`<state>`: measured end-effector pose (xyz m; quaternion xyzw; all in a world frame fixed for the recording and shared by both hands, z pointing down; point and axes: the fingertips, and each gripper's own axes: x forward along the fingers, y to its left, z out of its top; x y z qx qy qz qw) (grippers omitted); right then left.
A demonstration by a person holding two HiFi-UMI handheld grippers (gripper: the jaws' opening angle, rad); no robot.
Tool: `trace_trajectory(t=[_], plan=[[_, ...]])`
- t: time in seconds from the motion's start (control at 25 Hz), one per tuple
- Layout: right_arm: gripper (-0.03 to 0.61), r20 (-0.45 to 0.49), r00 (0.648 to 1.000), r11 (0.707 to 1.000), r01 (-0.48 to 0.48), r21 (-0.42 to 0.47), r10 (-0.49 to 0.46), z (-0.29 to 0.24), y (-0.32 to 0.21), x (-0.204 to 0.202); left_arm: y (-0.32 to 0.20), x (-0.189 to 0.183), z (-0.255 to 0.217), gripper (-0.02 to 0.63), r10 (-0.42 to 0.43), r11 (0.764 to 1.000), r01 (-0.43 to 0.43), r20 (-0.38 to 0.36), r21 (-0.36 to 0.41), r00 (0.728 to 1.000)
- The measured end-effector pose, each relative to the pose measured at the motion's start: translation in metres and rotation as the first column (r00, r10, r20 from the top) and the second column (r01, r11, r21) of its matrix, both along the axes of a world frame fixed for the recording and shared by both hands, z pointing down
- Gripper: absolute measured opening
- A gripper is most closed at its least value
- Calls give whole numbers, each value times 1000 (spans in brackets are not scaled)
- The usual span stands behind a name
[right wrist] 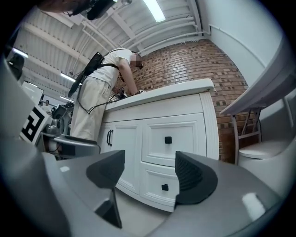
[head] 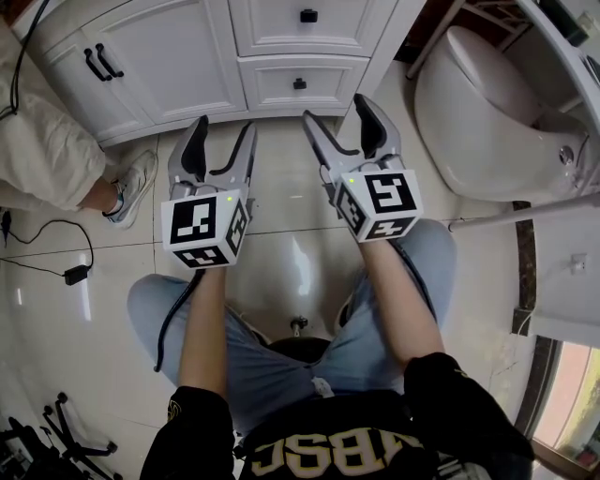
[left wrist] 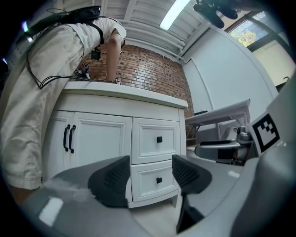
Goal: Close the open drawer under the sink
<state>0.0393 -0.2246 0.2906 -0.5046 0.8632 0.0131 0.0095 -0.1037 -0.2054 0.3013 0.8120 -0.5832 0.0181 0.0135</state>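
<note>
The black, grid-textured pads (left wrist: 113, 178) of the left gripper (left wrist: 150, 173) are held wide apart, with nothing gripped between them. Matching wedge-shaped pads (right wrist: 192, 178) are seen on the right gripper (right wrist: 150, 173), likewise spread and empty. Each gripper is made up of two smooth grey tapering jaws, backed by one white cube with black square markers (head: 204, 228). The two grippers are held side by side, apart from each other, above the glossy pale tile floor (head: 281, 187).

They are pointed at the white panelled vanity cabinet (right wrist: 210, 129). Two stacked drawers are counted on its right half: the upper drawer (head: 305, 19) and the lower drawer (head: 300, 82). Each is fitted with one small square black knob. Both fronts lie flush with the cabinet face, well apart from the jaws.

To their left, two recessed-panel doors (head: 178, 66) are seen, carrying two black bar handles (head: 98, 64) set close together. The cabinet is topped by a white slab countertop (left wrist: 125, 90) and backed by a red brick wall (left wrist: 148, 74).

One smooth white ceramic toilet (head: 487, 112) stands to the cabinet's right. One person in pale beige clothing (left wrist: 37, 92) is bent over the countertop.
</note>
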Motion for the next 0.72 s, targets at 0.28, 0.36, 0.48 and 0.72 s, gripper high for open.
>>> trace_trajectory(t=[0.28, 0.36, 0.48, 0.72], plan=[[336, -15, 1000, 1000, 20, -17, -20, 6, 4, -8, 2, 1, -1, 287, 4, 1000, -4, 10, 3, 1000], [334, -11, 1000, 999, 23, -27, -23, 9, 4, -7, 2, 0, -2, 287, 1, 1000, -1, 6, 3, 1000], [331, -6, 1000, 999, 23, -38, -23, 12, 3, -7, 1, -1, -2, 287, 0, 1000, 0, 0, 1, 1000], [327, -7, 1000, 998, 30, -50, -30, 14, 1, -11, -1, -2, -2, 287, 3, 1000, -3, -2, -2, 1000]])
